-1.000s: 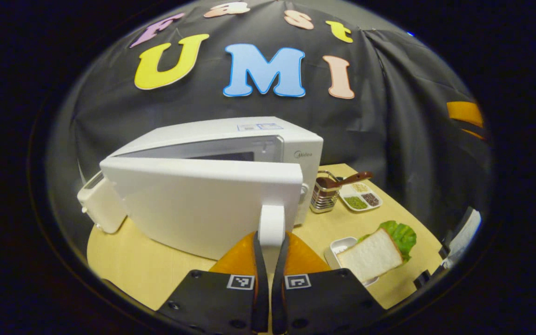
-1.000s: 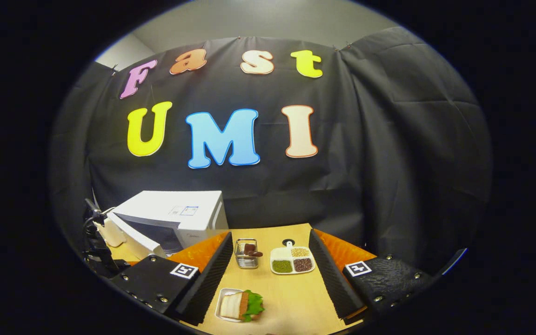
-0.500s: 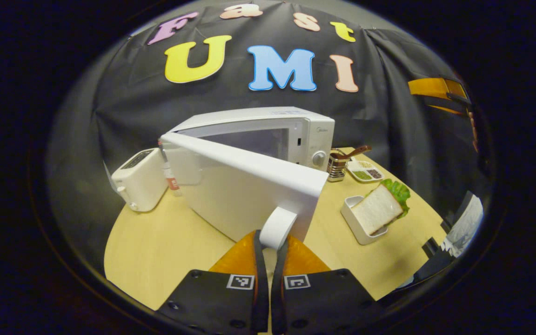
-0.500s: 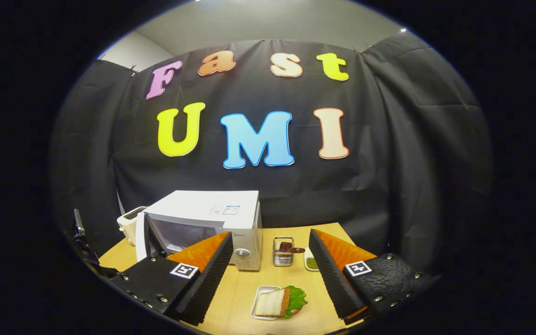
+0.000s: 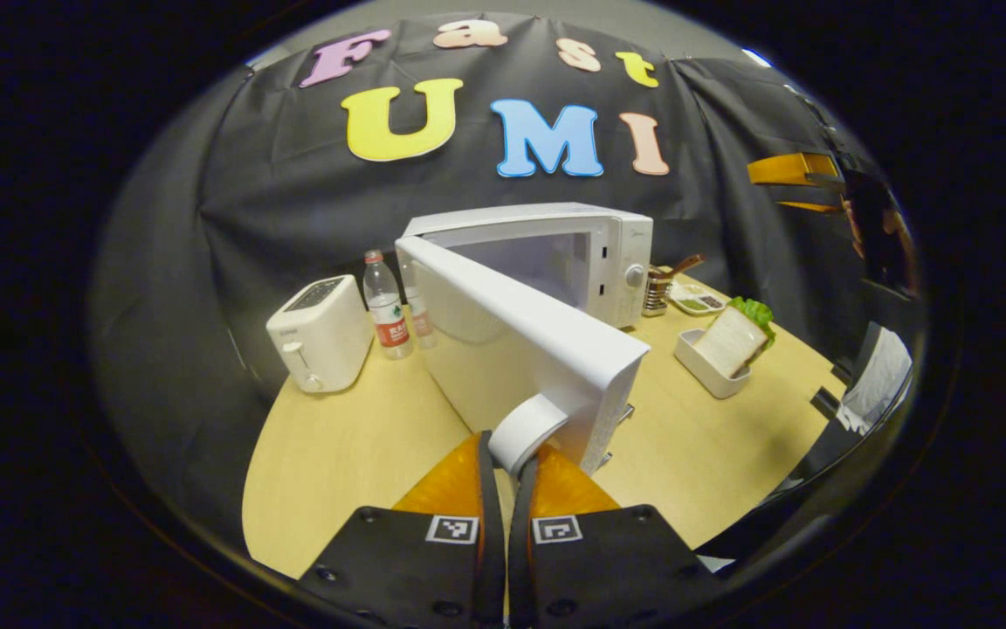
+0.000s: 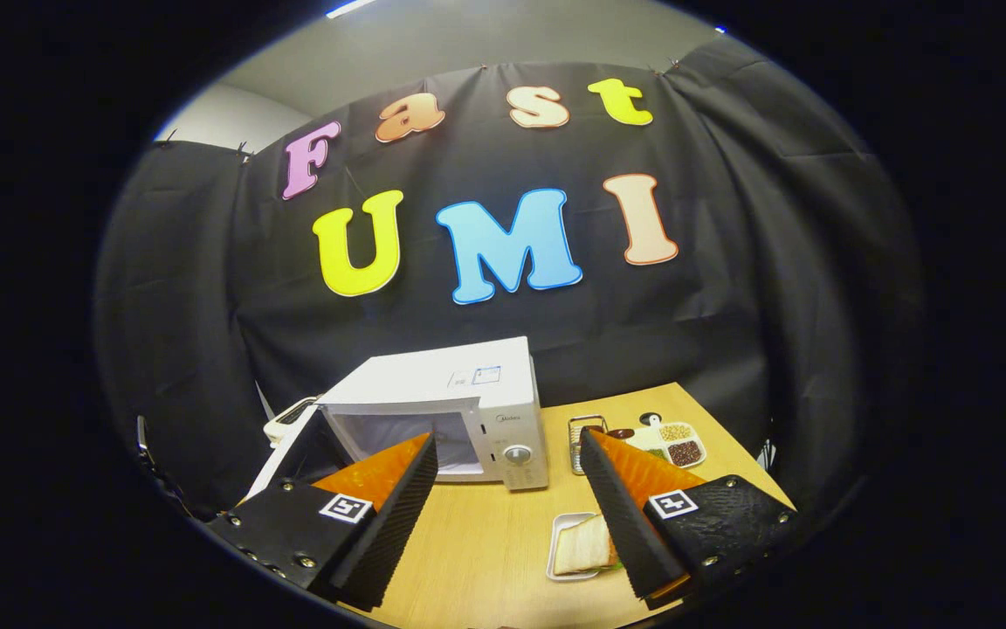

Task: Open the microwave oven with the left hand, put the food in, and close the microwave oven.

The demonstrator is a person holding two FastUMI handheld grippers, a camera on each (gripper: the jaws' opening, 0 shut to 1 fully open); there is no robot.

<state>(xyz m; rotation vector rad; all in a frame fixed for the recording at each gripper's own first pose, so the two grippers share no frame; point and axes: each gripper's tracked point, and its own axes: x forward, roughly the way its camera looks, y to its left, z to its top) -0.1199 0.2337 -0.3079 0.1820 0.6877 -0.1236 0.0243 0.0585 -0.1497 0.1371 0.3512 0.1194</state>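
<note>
Toaster (image 5: 320, 332), white, stands at the far left of the wooden table (image 5: 346, 454) in the left gripper view, slots upward, lever on its front face. Water bottles (image 5: 385, 306), two, clear with red labels, stand just beside the toaster and behind the microwave door's hinge edge. Microwave oven (image 5: 590, 262), white, sits at the table's back with its cavity exposed and a round knob on the control panel at its right. Microwave door (image 5: 520, 341), swung wide open toward the camera, carries a white handle (image 5: 525, 428) at its free edge. Left gripper (image 5: 507, 472) is clamped on that handle, both fingers pressing its sides at the bottom of the view. Utensil holder (image 5: 656, 293), metal wire, with a brown-handled item inside, stands just right of the oven. Divided dish (image 5: 699, 301) with grains lies beside the holder. Food: sandwich (image 5: 734, 336) of white bread with green lettuce, sits upright in a white rectangular tray (image 5: 699, 367) on the table to the right of the oven, apart from it and outside the cavity. Right gripper (image 6: 507, 498), seen in the right gripper view, hangs above the table with its fingers spread wide and nothing between them; the open oven (image 6: 468, 411) lies behind its left finger, the sandwich tray (image 6: 564, 546) beside its right finger, the divided dish (image 6: 673, 441) farther right.
</note>
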